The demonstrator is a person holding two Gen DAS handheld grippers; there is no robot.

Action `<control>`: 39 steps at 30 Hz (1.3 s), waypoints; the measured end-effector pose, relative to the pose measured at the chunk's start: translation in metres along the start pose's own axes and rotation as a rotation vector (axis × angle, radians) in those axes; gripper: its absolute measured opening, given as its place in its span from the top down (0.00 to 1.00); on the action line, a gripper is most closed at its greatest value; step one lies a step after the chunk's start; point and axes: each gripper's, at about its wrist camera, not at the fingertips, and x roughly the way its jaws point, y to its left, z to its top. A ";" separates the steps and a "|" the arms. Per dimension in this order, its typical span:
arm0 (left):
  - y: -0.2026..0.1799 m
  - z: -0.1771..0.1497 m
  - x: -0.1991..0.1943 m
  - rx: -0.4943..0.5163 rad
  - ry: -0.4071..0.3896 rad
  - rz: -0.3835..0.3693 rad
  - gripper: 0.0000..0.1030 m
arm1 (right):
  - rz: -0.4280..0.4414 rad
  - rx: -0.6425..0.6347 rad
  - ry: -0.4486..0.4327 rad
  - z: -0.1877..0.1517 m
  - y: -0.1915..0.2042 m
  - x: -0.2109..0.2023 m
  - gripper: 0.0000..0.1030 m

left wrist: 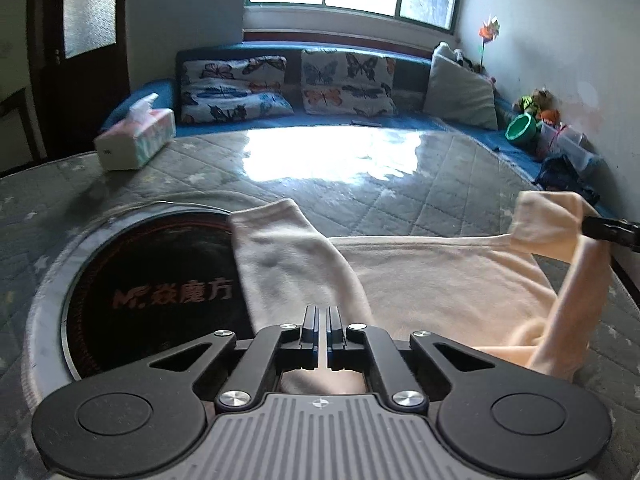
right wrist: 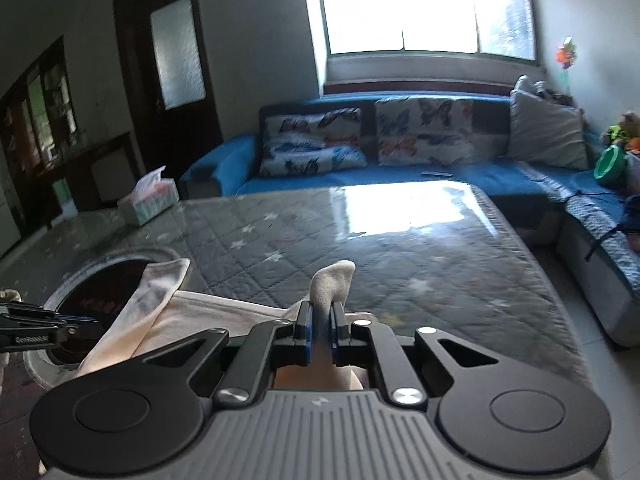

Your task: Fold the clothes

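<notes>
While angled down over the quilted table (left wrist: 400,184), left gripper (left wrist: 322,312) pinches the cream garment (left wrist: 440,280) beside a hotplate (left wrist: 152,280) lettered "MF"; right gripper (right wrist: 321,310), likewise tilted, clamps a raised fold, with "CenRobot" partly legible on the other tool.

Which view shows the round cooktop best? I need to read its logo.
The left wrist view: the cooktop fills its left side, logo legible, one cream garment sleeve across it. The right wrist view shows only a dark, blurred sliver.
</notes>
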 end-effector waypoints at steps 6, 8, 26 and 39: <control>0.002 -0.007 -0.023 -0.010 -0.006 -0.021 0.97 | -0.046 0.041 -0.044 -0.018 -0.020 -0.045 0.93; -0.003 -0.007 -0.025 -0.002 -0.003 -0.035 0.96 | -0.059 0.053 -0.056 -0.025 -0.023 -0.057 0.93; -0.024 0.004 0.052 0.027 0.101 -0.013 0.96 | -0.145 0.171 -0.042 -0.076 -0.048 -0.090 0.93; 0.019 -0.024 -0.059 -0.116 -0.059 0.015 0.97 | -0.162 0.180 -0.070 -0.080 -0.056 -0.099 0.93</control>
